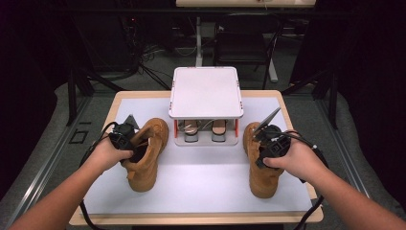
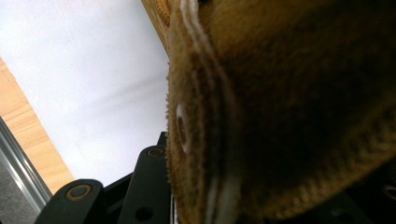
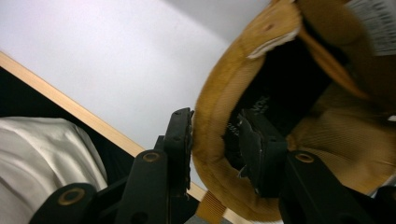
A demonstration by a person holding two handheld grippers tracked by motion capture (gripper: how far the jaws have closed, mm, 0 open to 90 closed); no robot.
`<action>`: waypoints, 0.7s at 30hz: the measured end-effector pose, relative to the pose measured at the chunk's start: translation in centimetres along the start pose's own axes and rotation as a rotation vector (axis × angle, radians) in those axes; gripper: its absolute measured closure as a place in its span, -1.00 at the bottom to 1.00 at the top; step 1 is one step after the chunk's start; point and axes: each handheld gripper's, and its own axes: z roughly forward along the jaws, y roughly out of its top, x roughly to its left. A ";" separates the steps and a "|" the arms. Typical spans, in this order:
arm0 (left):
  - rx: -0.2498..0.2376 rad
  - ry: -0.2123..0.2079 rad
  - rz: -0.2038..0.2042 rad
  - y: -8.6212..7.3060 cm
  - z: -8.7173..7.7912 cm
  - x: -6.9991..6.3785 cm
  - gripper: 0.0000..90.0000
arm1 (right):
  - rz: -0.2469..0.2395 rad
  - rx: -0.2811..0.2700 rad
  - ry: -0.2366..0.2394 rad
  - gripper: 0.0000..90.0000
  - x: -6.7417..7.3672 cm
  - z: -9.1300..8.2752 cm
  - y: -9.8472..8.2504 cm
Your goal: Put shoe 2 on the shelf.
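While a white mat is covering most of the wooden bench point(image 1: 111, 111), a small white-topped shoe rack point(image 1: 206, 92) is standing at the far middle, leaving open mat in front of it. The left boot point(image 1: 146, 153) is leaning left of the rack, the right boot point(image 1: 261, 165) lying near the bench's right edge. The left hand-held gripper point(image 1: 125, 139) is pressing against its boot's collar; its grip cannot be told. The right hand-held gripper point(image 3: 215, 140) is clamping the right boot's heel collar.
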 end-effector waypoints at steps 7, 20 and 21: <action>0.001 0.000 0.000 0.0 0.0 0.0 0.53 | 0.032 -0.013 -0.052 0.42 -1.4 -1.4 0.1; 0.002 0.005 0.002 0.0 0.0 -0.1 0.53 | 0.120 0.011 -0.134 0.36 -4.6 -2.2 0.0; 0.002 0.005 0.001 0.0 0.0 -0.1 0.53 | 0.127 0.007 -0.135 0.35 -4.8 -2.1 -0.1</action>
